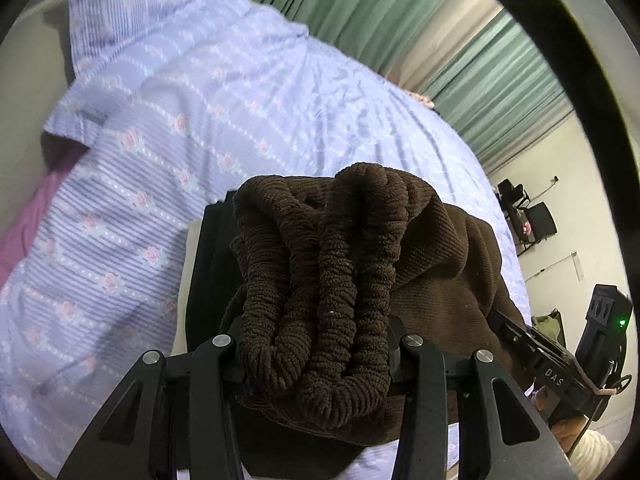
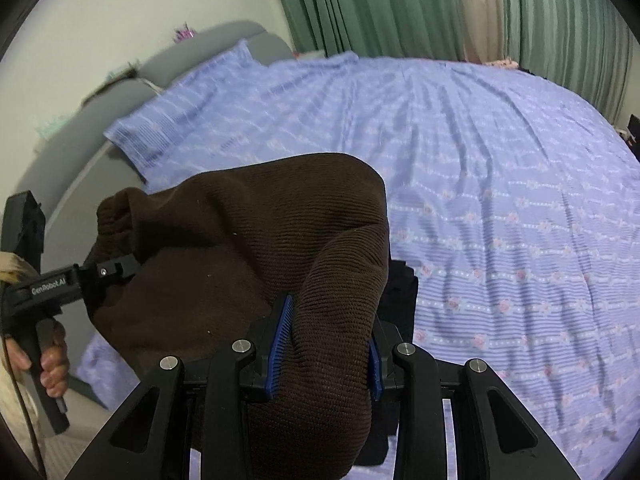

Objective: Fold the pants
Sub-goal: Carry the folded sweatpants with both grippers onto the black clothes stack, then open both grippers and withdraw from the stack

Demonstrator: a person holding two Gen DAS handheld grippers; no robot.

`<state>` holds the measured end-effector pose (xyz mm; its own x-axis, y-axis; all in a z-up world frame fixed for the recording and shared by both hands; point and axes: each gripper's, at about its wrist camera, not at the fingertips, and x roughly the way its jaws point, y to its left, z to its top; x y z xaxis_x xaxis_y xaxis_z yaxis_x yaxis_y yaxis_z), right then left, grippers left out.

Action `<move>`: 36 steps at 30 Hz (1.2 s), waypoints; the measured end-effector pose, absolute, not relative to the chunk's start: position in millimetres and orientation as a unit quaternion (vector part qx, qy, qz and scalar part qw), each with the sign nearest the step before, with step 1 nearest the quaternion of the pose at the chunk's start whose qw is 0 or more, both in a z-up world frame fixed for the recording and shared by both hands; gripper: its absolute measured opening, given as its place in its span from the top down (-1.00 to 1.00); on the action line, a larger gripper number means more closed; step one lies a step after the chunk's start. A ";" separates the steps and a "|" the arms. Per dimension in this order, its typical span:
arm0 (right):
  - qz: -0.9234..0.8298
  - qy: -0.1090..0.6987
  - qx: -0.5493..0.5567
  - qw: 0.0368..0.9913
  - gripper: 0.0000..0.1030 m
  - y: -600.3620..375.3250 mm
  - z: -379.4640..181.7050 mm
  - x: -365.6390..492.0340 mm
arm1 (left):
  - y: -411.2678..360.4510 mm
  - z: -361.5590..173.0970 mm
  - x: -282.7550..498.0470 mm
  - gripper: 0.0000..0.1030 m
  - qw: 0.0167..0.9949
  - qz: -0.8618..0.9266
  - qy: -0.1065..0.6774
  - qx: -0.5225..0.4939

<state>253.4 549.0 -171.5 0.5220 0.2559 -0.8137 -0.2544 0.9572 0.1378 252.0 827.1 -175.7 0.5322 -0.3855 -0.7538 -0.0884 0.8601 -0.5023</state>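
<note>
Left wrist view: wide stretch of lilac floral bedspread (image 1: 224, 92) seen beyond pants, green curtains (image 1: 384, 20) at far edge, pillow (image 1: 152, 4) at head end. Brown ribbed pants (image 1: 320, 280) held raised above bed; bunched elastic waistband clamped between left gripper (image 1: 316, 350) fingers. Right wrist view: right gripper (image 2: 326, 350) closed on fold of same pants (image 2: 248, 240), blue pads (image 2: 280, 340) pressed into fabric. Dark folded garment (image 2: 400, 292) glimpsed underneath. No containers seen.

place: home bedroom | evidence: bed (image 2: 500, 200) with floral sheet, pillow (image 2: 192, 112), green curtains (image 2: 380, 4)
</note>
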 end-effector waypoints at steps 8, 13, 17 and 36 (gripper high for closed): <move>0.124 0.499 -0.046 0.857 0.29 561.7 -212.2 266.2 | 832.0 -241.4 265.0 -0.09 0.812 -0.082 0.521 -0.250; 0.097 0.489 -0.069 0.864 -0.20 561.2 -208.2 256.2 | 842.1 -235.3 252.6 -0.41 0.819 -0.064 0.526 -0.221; 0.087 0.480 -0.082 0.869 -0.22 557.4 -200.3 245.2 | 833.1 -212.1 241.4 -0.43 0.835 -0.053 0.519 -0.175; 0.084 0.369 -0.040 0.925 -0.90 446.3 -64.7 149.3 | 690.5 -35.8 107.3 -1.00 0.923 0.046 0.369 -0.093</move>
<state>149.3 446.3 -64.7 0.7143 0.1257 -0.6885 -0.1847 0.9827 -0.0122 107.3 690.5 -35.8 0.7227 0.0166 -0.6910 -0.1537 0.9785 -0.1373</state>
